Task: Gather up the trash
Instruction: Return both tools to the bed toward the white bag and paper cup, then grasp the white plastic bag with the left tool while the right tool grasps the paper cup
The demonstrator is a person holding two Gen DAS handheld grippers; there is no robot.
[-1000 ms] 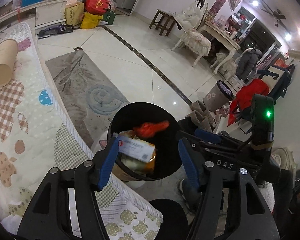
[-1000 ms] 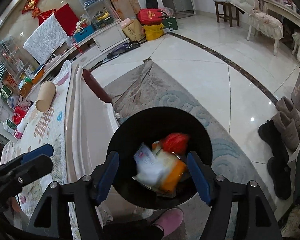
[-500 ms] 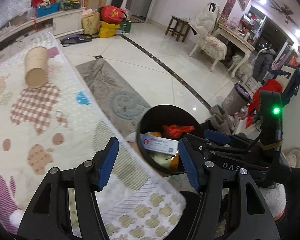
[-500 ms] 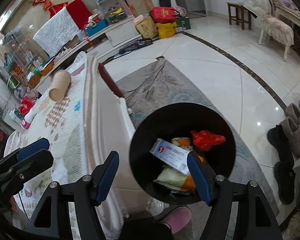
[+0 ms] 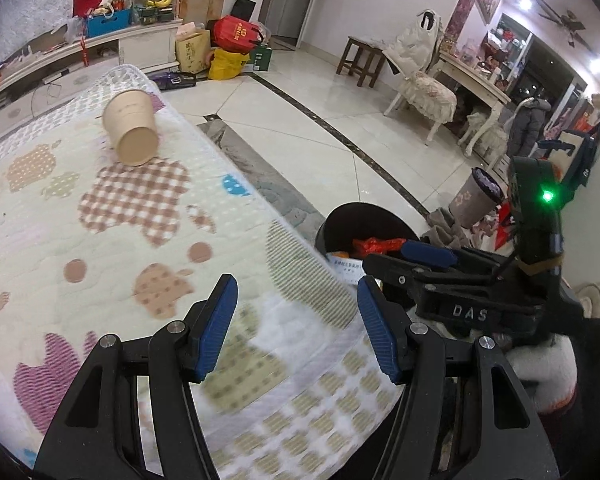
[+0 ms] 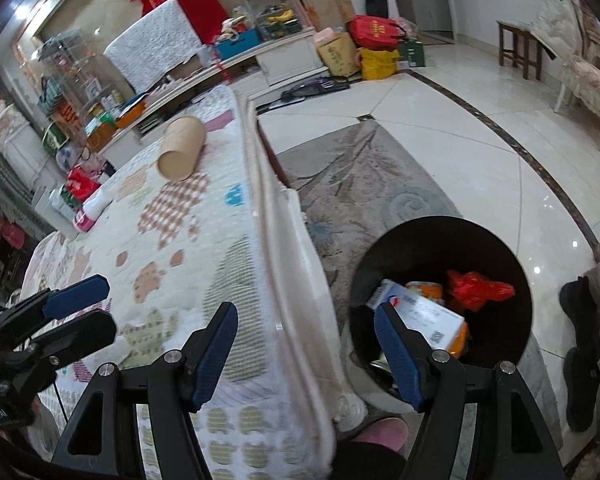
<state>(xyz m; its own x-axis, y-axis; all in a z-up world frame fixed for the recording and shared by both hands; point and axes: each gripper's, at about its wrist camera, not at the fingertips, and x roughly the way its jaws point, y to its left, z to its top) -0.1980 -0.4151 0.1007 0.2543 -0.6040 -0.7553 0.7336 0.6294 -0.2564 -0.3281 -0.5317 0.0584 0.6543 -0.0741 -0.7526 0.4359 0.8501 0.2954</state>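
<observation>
A tan paper cup (image 5: 131,133) (image 6: 181,148) lies on its side far up the quilted bed cover (image 5: 100,240) (image 6: 168,248). Beside the bed stands a black trash bin (image 6: 496,240) (image 5: 350,218) holding a white box (image 6: 424,314), an orange packet and a red wrapper (image 6: 476,286). My left gripper (image 5: 294,322) hangs open over the cover's near corner, nothing between its blue pads. My right gripper (image 6: 306,350) is open and empty over the bed's edge, the bin just right of it. A white-and-pink bottle (image 6: 94,210) lies at the cover's left side.
A grey patterned rug (image 6: 364,184) lies under the bin on the glossy tile floor. Dark boots (image 6: 580,312) stand to the bin's right. Bags and boxes (image 5: 228,50) pile by a low white cabinet at the back. A stool, chair and table (image 5: 428,80) line the right wall.
Both grippers have swung left from above the bin to over the bed; the bin now sits at the right of each view. The dropped trash has settled in the bin.
</observation>
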